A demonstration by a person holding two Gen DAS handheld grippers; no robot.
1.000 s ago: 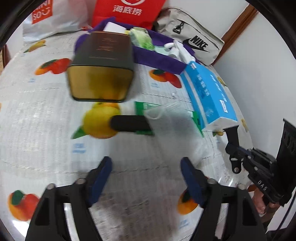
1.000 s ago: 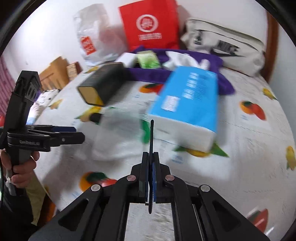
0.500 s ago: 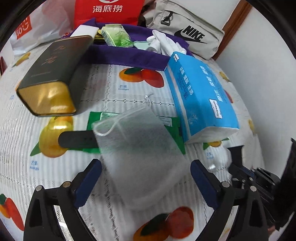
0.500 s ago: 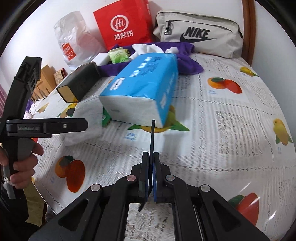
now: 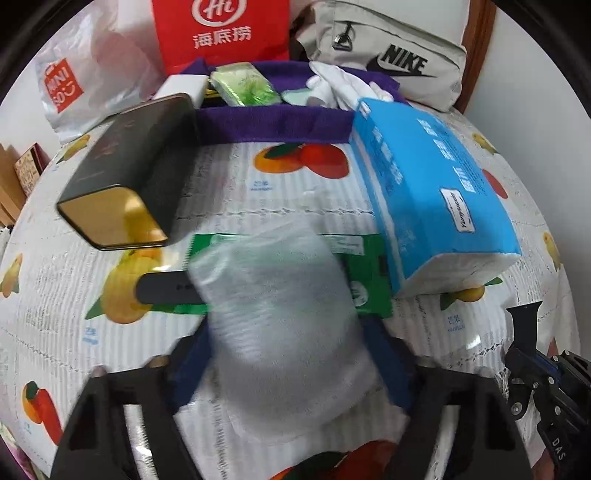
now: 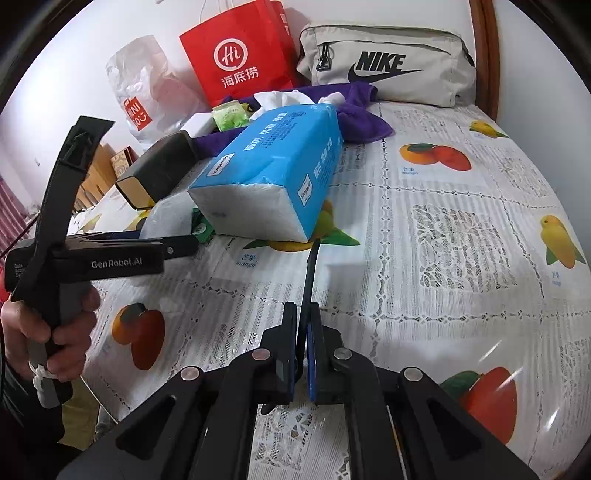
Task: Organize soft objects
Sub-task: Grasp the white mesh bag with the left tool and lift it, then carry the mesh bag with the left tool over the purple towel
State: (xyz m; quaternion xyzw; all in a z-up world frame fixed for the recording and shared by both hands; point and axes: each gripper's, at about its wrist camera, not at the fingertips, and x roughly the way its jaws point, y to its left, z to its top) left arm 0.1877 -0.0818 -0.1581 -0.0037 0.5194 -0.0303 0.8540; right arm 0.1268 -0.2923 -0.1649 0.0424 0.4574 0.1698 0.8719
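A white foam pouch lies on the fruit-print tablecloth, over a green packet and a black bar. My left gripper straddles the pouch, its blue fingers open on either side; the frame is blurred. It also shows in the right wrist view. A blue tissue pack lies to the right, also in the right wrist view. My right gripper is shut on a thin black strip, above the cloth in front of the tissue pack.
A dark tin with a gold end lies at the left. A purple cloth at the back holds a green packet, a white box and white gloves. Behind stand a red bag, a MINISO bag and a Nike pouch.
My left gripper has moved forward and down onto the foam pouch, its fingers now beside it. My right gripper has drawn back slightly, still holding the strip.
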